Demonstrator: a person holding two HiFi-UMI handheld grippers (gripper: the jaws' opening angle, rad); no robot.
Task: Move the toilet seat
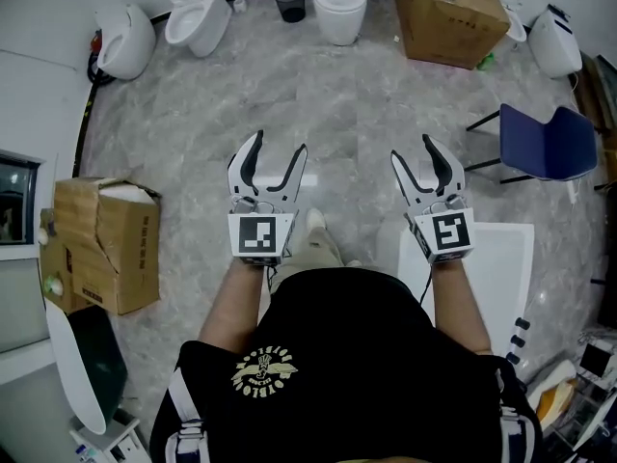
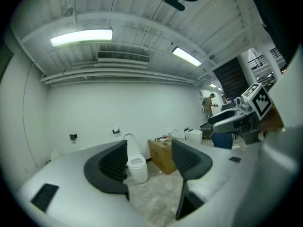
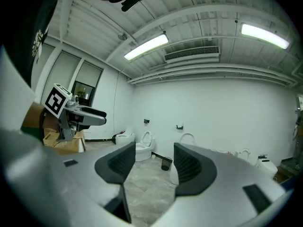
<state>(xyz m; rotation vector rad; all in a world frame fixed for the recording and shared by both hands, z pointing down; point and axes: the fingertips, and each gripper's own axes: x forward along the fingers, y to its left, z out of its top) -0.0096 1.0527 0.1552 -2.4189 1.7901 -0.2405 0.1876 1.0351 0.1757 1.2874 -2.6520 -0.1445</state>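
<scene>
A grey marbled floor [image 1: 328, 114] runs to white walls [image 2: 118, 108]. A cardboard box [image 1: 106, 244] stands open at the floor's left edge, a second box [image 1: 448, 17] at its far edge, and a blue chair [image 1: 545, 143] near its right edge. Tube lights [image 2: 81, 37] glow on the ribbed ceiling beside a vent [image 2: 123, 56]. Tall windows [image 3: 87, 86] line the left wall.

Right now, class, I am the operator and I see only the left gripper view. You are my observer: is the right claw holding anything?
Observer: No. The right claw is open, with nothing between its jaws.
Operator: What sits to the person's left, outside my picture?
Observer: In the head view, a cardboard box sits on the floor there.
Operator: Is there anything small I might miss?
Observer: Yes. The right gripper view shows a small black bin on the far side of the room.
</scene>
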